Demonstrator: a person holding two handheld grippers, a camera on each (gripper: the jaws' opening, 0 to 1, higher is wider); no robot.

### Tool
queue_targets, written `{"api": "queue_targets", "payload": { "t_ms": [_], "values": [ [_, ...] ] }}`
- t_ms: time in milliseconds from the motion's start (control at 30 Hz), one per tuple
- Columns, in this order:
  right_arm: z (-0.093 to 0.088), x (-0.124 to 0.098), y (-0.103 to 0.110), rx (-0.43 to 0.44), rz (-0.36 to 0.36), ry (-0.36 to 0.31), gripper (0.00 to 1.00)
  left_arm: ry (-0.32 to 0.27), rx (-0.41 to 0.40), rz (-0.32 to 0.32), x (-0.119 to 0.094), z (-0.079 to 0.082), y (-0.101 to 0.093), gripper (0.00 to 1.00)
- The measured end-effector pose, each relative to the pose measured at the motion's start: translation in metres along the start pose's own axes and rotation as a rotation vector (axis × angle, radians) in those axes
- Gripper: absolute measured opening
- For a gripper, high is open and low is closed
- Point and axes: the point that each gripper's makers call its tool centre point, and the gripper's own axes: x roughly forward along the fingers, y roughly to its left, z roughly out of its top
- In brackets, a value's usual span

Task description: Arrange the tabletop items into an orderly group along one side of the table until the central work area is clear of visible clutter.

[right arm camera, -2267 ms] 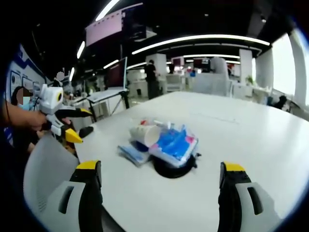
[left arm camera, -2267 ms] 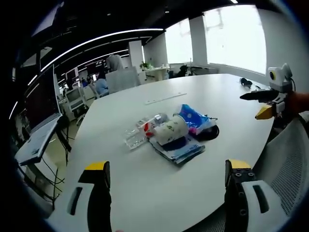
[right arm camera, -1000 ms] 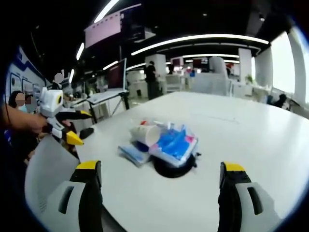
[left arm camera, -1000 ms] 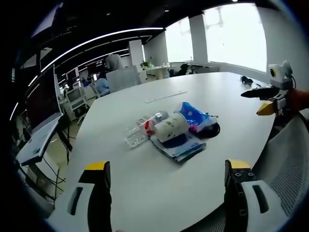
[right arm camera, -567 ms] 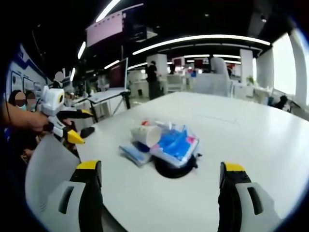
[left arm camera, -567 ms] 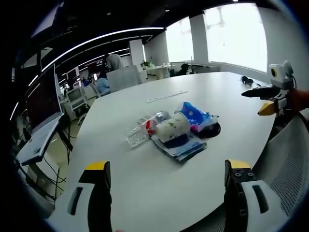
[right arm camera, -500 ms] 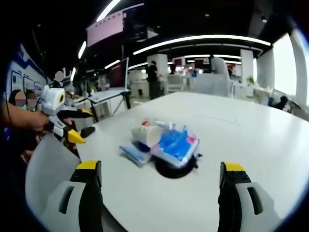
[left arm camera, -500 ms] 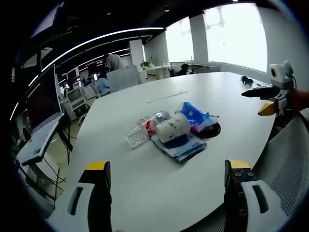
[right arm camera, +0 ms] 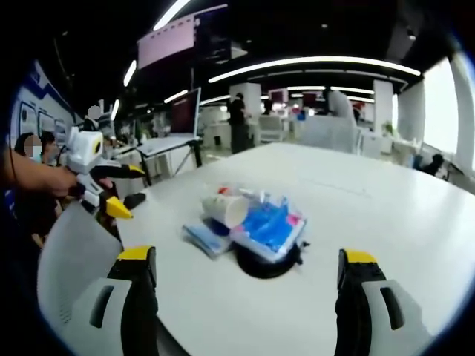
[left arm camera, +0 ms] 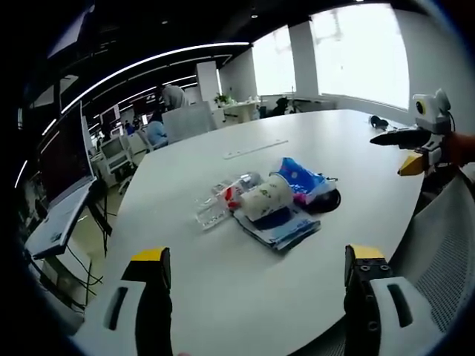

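I hold both grippers, left gripper and right gripper, spread and empty, short of the pile; first pick is next: the paper cup on top

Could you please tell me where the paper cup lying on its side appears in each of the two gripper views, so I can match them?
Left gripper view: the paper cup lies just right of centre, on top of the pile, its base facing the camera.
Right gripper view: the paper cup lies just left of centre, its open mouth facing the camera.
Shared landmark: the blue packet lies right beside the cup in both views.
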Motion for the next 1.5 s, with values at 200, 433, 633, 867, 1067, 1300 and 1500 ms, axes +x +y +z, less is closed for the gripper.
{"api": "queue_targets", "payload": {
  "t_ms": [200,433,633,867,1067,1300,1500],
  "values": [
    [0.001,0.000,-0.002,-0.001,-0.005,0.001,1.00,0.006,0.002,-0.004,0.002,-0.003,0.002,0.97],
    [0.000,0.003,-0.002,-0.039,0.006,0.014,0.99,0.018,0.020,-0.012,0.004,-0.005,0.002,0.97],
    [0.003,0.006,-0.002,-0.043,0.010,0.010,0.98,0.022,0.017,-0.006,0.004,-0.004,0.006,0.96],
    [0.007,0.009,-0.001,-0.056,0.020,0.011,0.97,0.026,0.015,0.000,0.004,-0.003,0.012,0.96],
    [0.012,0.011,-0.002,-0.062,0.027,0.013,0.97,0.025,0.014,0.007,0.005,-0.001,0.016,0.96],
    [0.018,0.012,-0.001,-0.072,0.041,0.011,0.96,0.029,0.013,0.012,0.004,0.001,0.017,0.96],
    [0.024,0.013,0.001,-0.083,0.054,0.018,0.95,0.031,0.005,0.014,0.006,0.004,0.022,0.96]
  ]
}}
